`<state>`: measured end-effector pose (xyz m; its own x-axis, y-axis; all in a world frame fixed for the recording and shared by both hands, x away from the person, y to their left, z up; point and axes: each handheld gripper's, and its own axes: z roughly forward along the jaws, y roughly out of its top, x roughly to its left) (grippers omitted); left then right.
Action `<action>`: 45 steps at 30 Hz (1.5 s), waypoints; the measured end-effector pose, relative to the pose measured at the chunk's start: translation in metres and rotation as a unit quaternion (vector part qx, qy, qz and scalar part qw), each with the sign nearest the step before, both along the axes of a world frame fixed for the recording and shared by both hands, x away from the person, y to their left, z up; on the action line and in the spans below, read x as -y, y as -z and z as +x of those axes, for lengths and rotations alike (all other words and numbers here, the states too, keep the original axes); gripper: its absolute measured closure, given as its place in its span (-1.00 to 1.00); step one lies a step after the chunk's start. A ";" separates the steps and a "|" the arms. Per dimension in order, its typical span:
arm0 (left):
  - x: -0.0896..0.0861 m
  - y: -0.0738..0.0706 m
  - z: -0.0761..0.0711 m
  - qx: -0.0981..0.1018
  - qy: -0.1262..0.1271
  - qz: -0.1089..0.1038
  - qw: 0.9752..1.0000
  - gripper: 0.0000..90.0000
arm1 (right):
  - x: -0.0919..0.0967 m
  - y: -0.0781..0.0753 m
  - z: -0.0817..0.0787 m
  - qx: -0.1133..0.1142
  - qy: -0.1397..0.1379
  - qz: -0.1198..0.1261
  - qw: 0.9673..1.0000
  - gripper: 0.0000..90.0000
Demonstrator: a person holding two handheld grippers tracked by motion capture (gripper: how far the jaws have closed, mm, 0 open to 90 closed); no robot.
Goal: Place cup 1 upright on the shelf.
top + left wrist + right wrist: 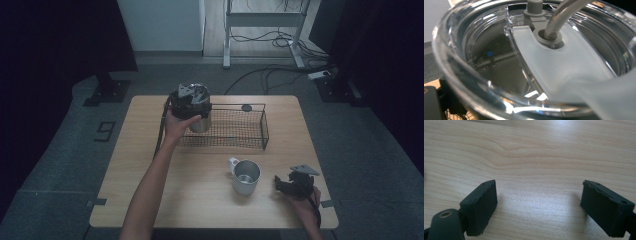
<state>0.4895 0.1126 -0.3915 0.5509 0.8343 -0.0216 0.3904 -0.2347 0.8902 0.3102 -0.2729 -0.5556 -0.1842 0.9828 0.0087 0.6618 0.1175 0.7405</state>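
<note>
High view: the left hand-held gripper (192,102) is clamped on a steel tumbler (201,121) at the left end of the wire basket (264,131), with the tumbler inside or just over that end; I cannot tell if it rests on the mesh. The left gripper view looks down on its clear lid (474,82), with a frosted slider (564,65) and a straw (560,17) through it.

My guess is the tumbler is stiff and fairly heavy, with smooth, slippery steel walls, so the body below the lid is the place to squeeze; the lid could pop off and the straw would bend.

Right of the basket's near side, a mug (245,176) stands open on the bench (150,165). Further right, the right hand-held gripper (290,184) rests with jaws apart and nothing between them.
</note>
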 end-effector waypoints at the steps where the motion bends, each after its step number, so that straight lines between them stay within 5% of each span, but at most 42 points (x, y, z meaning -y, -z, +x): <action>1: 0.001 0.001 0.001 -0.001 -0.001 0.004 1.000 -0.92 | 0.000 0.000 0.000 0.000 0.000 0.000 1.000 -0.70; 45: 0.006 0.052 0.039 -0.057 -0.044 0.027 0.997 -0.92 | 0.000 0.000 0.000 0.000 -0.001 0.000 1.000 -0.70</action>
